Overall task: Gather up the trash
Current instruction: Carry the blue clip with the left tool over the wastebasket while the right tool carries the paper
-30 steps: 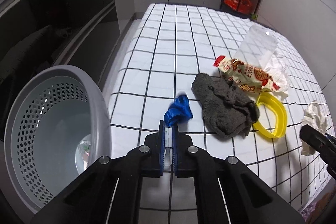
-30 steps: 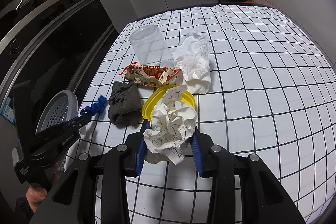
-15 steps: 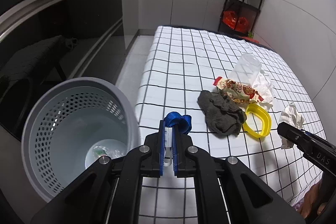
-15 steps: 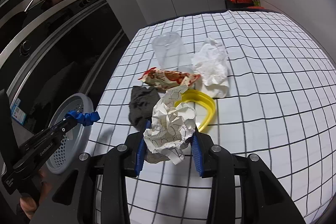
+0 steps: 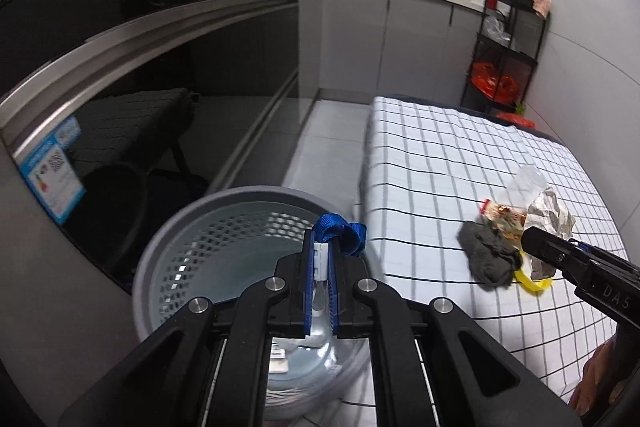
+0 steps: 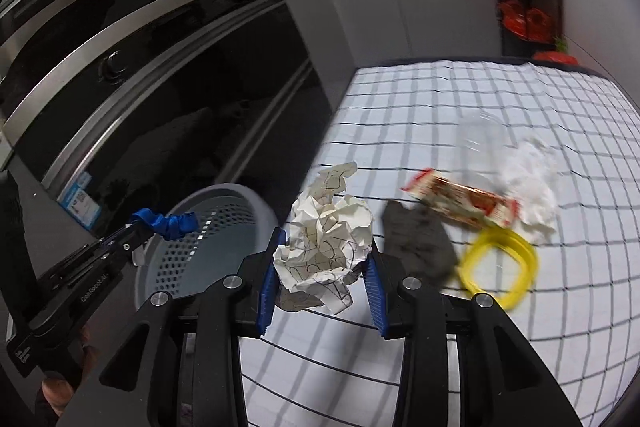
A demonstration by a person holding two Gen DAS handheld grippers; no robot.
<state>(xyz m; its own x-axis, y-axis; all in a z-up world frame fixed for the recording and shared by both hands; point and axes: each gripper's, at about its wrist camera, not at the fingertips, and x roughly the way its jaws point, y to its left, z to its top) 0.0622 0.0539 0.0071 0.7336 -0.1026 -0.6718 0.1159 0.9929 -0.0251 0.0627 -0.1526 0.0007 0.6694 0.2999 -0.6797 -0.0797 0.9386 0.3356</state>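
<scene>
My left gripper [image 5: 321,255] is shut on a blue strap with a white tag [image 5: 340,233] and holds it over the grey perforated bin [image 5: 208,227] on the floor beside the table. From the right wrist view the same strap [image 6: 166,223] hangs above the bin [image 6: 224,223]. My right gripper [image 6: 323,275] is shut on a crumpled ball of scribbled paper [image 6: 326,239], above the table's left edge near the bin. On the checked tablecloth [image 6: 460,95] lie a grey rag [image 6: 416,247], a yellow ring [image 6: 498,267], a snack wrapper [image 6: 460,203], white tissue [image 6: 528,183] and a clear cup [image 5: 528,183].
Dark oven fronts and a steel counter [image 5: 140,39] run along the left behind the bin. A black shelf rack [image 5: 508,43] with red bags stands at the far end of the table. Some items lie at the bin's bottom [image 5: 280,359]. A hand [image 5: 596,379] shows at lower right.
Both grippers rose and swung left, away from the table's middle. The left one carried the blue strap from over the cloth to above the bin; the right one brought the paper ball to the table's left edge.
</scene>
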